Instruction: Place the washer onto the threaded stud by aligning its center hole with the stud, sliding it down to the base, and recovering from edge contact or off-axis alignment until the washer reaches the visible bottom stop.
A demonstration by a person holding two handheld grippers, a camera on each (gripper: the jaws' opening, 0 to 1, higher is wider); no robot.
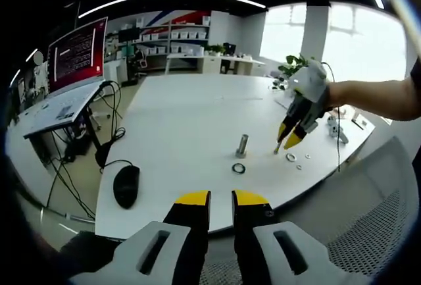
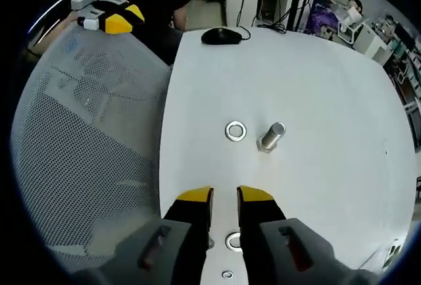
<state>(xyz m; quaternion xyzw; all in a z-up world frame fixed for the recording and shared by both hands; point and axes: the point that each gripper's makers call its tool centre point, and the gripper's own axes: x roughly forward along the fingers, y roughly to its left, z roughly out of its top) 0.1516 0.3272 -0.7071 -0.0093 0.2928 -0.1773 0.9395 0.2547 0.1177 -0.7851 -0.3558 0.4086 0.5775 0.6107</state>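
Jaws on both grippers: narrow gap, nothing between the yellow tips. Left gripper (image 1: 220, 198) sits at btm centre of left gripper view, off the table's near edge. Right gripper (image 2: 223, 195) at btm centre of right gripper view, over the white table (image 2: 316, 68), tips just above a washer (image 2: 234, 240) lying flat between them; not gripped. Second, smaller washer (image 2: 227, 274) at btm edge. Right gripper also shows at centre-right of left gripper view, tips pointing down at the table near loose washers (image 1: 291, 157). Threaded stud (image 2: 270, 136): stands upright on the table, long axis vertical to the surface; in right gripper view it leans toward upper right of frame, top face visible. In left gripper view stud sits centre frame, axis running up-frame. One more washer, flat washer (image 2: 235, 130), lies flat just beside the stud base, hole facing up, apart from the stud. Surface: plain white tabletop; black mouse (image 1: 126, 185) w/ cable at lower left of left gripper view. Mesh chair back (image 2: 85, 140) fills left of right gripper view. Room: office, red-screen monitor (image 1: 77, 52) upper left, shelving at rear, bright windows upper right.
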